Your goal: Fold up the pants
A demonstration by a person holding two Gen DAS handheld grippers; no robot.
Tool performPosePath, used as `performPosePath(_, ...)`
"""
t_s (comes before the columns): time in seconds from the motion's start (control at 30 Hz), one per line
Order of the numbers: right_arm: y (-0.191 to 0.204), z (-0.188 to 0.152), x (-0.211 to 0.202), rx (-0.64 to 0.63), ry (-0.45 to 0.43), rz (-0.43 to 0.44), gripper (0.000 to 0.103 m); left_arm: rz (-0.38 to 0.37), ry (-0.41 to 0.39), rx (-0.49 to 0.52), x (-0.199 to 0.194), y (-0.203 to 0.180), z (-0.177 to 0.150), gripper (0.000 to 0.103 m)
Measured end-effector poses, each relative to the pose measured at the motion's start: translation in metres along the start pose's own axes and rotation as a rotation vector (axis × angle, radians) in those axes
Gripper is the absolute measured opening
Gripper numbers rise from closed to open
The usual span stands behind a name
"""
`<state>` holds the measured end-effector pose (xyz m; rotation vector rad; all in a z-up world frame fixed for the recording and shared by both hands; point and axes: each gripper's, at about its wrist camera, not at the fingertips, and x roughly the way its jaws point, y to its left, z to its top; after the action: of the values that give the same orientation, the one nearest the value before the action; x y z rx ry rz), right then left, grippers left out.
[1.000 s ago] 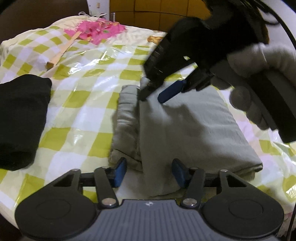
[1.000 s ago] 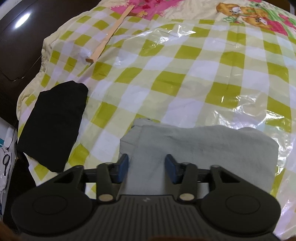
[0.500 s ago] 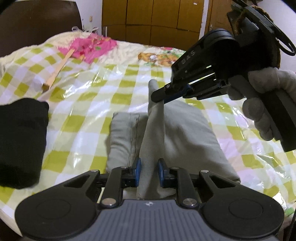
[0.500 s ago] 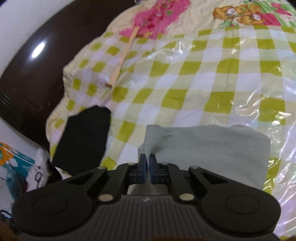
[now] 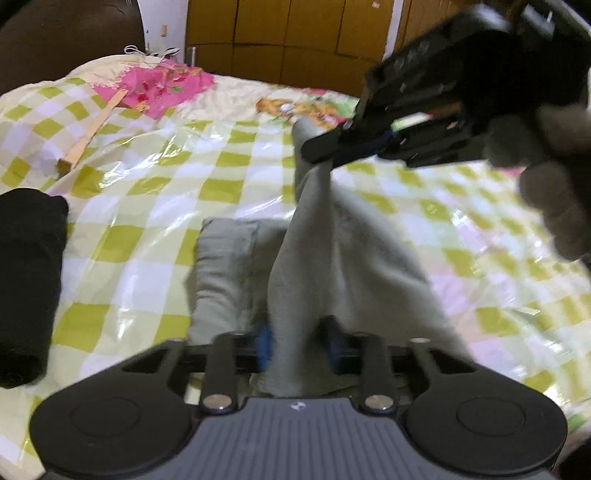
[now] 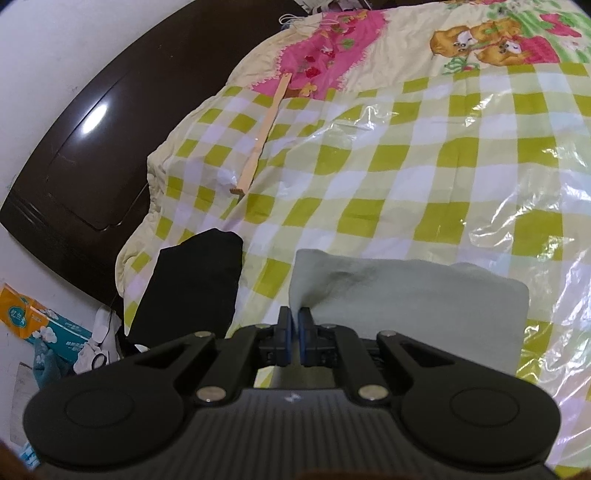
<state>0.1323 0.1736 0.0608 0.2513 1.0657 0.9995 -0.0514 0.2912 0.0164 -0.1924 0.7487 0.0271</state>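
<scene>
Grey pants [image 5: 332, 258] lie folded on the checked bed, their top layer pulled up into a ridge. My left gripper [image 5: 299, 341] is shut on the near end of that layer, cloth bunched between its blue pads. My right gripper [image 5: 317, 155], held by a gloved hand [image 5: 554, 192], pinches the far end of the ridge above the bed. In the right wrist view the same gripper [image 6: 294, 325] is shut on a corner of the grey pants [image 6: 406, 295], which rise toward its pads.
A folded black garment [image 5: 26, 280] lies at the bed's left edge, also seen as the black garment [image 6: 192, 280]. A wooden stick [image 5: 92, 129] and a pink cloth [image 5: 162, 85] lie farther back. A dark headboard [image 6: 74, 166] and wooden cupboards [image 5: 288, 33] border the bed.
Both grippers closed on the top layer of the grey pants and lifted it. The right gripper rose with its end, drawing the cloth into a ridge.
</scene>
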Motion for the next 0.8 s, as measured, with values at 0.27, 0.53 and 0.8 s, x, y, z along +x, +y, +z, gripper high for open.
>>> performPosePath(0.27, 0.019, 0.016, 0.017, -0.041, -0.005, 0.015, 0.005, 0.029, -0.070, -0.066, -0.024, 0.026, 0.009, 0.026)
performPosePath(0.53, 0.039, 0.003, 0.091, -0.095, 0.097, -0.006, 0.005, 0.084, -0.011, -0.203, -0.004, 0.058, -0.025, 0.025)
performPosePath(0.8, 0.052, -0.008, 0.151, -0.106, 0.137, -0.022, 0.007, 0.124, -0.034, -0.259, -0.008, 0.085, -0.026, 0.025)
